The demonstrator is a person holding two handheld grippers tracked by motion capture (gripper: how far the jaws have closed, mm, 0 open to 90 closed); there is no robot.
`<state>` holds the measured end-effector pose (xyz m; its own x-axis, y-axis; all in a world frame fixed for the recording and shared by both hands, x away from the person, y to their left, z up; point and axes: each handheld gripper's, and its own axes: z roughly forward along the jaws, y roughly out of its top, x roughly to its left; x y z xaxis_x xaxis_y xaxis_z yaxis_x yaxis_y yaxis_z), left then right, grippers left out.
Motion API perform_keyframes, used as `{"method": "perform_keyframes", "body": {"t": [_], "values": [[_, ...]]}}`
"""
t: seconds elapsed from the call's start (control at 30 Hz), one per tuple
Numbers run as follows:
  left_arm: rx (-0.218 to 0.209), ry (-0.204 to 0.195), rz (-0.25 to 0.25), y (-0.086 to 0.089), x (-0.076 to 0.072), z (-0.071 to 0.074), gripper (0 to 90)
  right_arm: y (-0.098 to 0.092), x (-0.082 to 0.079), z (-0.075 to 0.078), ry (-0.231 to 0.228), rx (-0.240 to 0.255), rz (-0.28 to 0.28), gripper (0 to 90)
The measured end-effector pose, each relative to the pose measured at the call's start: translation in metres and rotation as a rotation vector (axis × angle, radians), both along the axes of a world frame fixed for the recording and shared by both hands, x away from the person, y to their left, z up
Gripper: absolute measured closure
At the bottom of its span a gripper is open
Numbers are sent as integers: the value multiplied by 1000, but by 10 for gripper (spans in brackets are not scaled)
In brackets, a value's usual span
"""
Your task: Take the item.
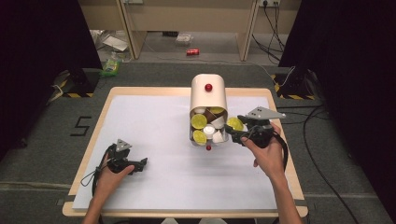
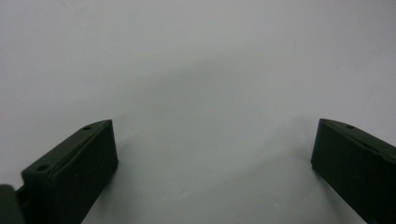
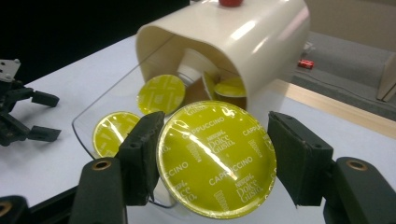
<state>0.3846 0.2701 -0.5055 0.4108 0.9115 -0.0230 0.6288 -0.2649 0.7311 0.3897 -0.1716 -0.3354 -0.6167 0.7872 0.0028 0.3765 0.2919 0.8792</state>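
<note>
- While the right gripper point(image 3: 212, 154) clamped a yellow-lidded coffee capsule point(image 3: 215, 158) between its pads, the capsule's body stayed hidden behind the foil lid.
- It was held just right of the cream container point(image 1: 208, 95) lying on its side mid-table, at the mouth end.
- More capsules point(image 1: 199, 122) crowded the container's clear mouth; those deeper in were hard to make out.
- At the near left, the left gripper point(image 1: 140, 163) rested on the white table cover point(image 2: 196, 70), jaws wide apart with nothing between them.
- Both forearms were cut off by the near edge in the high view.
</note>
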Motion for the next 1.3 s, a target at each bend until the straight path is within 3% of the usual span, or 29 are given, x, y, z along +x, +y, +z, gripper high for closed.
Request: {"method": "perform_keyframes", "body": {"t": [0.53, 1.3], "values": [[0, 0, 0, 0, 0, 0, 0, -48, 10, -23, 37, -10, -122, 390], [0, -1, -2, 0, 0, 0, 0, -52, 31, -57, 91, -33, -141, 390]]}}
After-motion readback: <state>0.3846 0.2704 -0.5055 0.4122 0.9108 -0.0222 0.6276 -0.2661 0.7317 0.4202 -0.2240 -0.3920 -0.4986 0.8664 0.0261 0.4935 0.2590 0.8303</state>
